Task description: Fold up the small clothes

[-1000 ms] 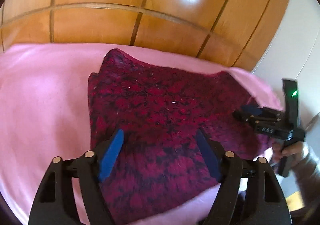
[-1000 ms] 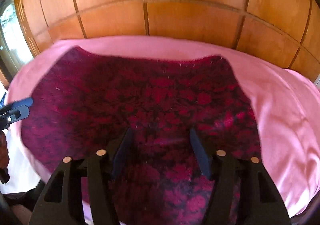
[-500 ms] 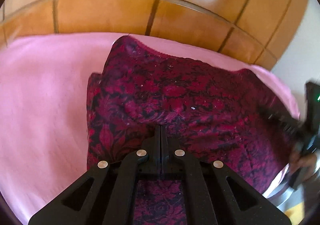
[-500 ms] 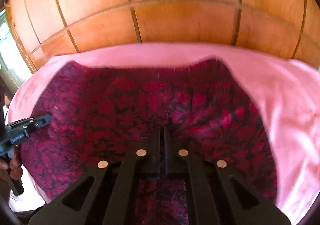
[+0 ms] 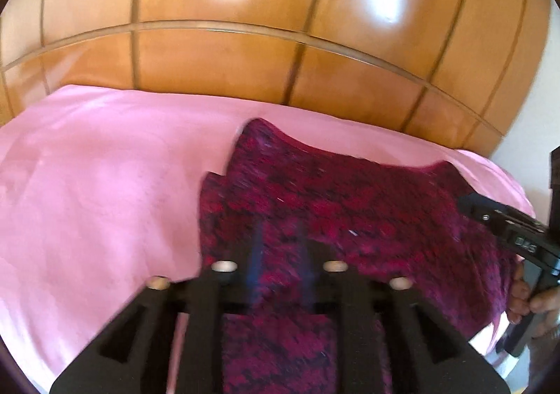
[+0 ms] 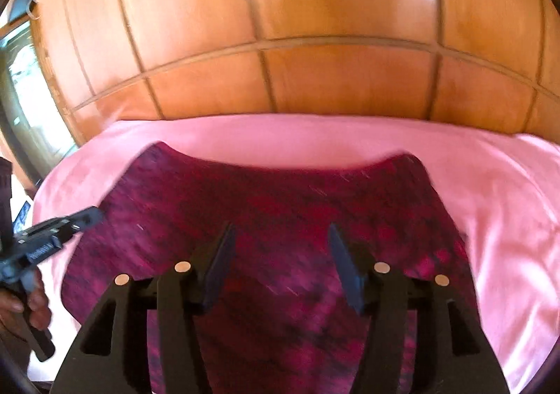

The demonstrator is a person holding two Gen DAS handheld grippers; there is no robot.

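Now, left wrist view: the left hand-held gripper (image 5: pixel 280 254), clamped flat half a second ago, has jaws opening, blue pads narrowly apart and blurred, with the dark red patterned garment (image 5: pixel 350 212) showing between them; whether the pads still press it cannot be told. The garment lies on the pink bed cover (image 5: pixel 98 191), its far edge now further from the wooden headboard (image 5: pixel 217 61) than before. A wide bare stretch of cover lies left of the garment. At right, the right hand-held gripper (image 5: pixel 469 201) sits by the garment's right edge.

Right wrist view: the right hand-held gripper (image 6: pixel 280 254), fully closed half a second ago, is opening, pads clearly apart over the garment (image 6: pixel 280 191), not pressing it. Bare cover (image 6: pixel 497 212) runs along the right and far sides. The left hand-held gripper (image 6: pixel 94 213) sits at the garment's left edge.
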